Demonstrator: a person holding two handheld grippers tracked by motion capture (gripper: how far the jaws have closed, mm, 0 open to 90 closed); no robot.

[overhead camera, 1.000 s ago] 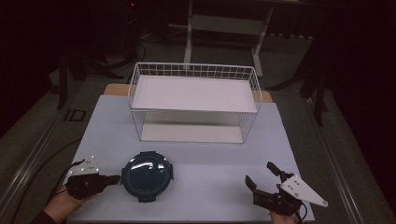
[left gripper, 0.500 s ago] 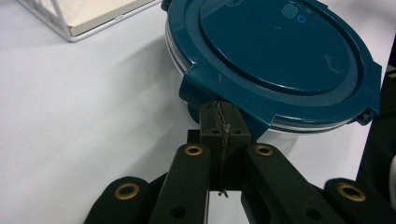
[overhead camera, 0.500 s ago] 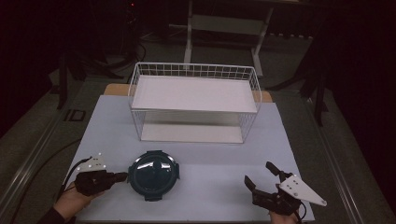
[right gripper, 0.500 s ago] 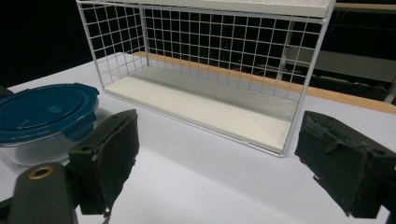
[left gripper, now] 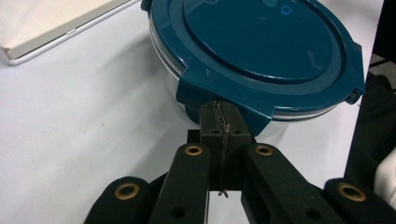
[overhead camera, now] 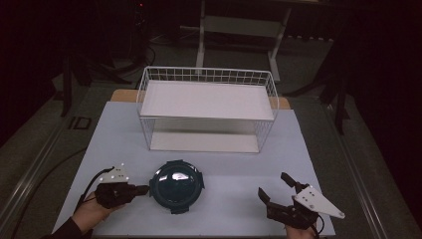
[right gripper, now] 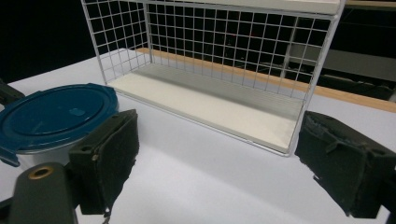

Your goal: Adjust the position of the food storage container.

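High view: a round container with a dark blue lid (overhead camera: 176, 185) sits on the white table (overhead camera: 224, 164), near its front edge and in front of a white wire rack (overhead camera: 206, 107). The surroundings beyond the table are dark and hard to make out. The left gripper (overhead camera: 142, 189) lies just left of the container, its tip at the lid's rim. Left gripper view: the jaws are pressed together, their tip against a lid tab; whether anything is pinched cannot be told. The right gripper (overhead camera: 276, 188), well apart to the right, is spread wide and empty, its hand cut off by the frame edge.
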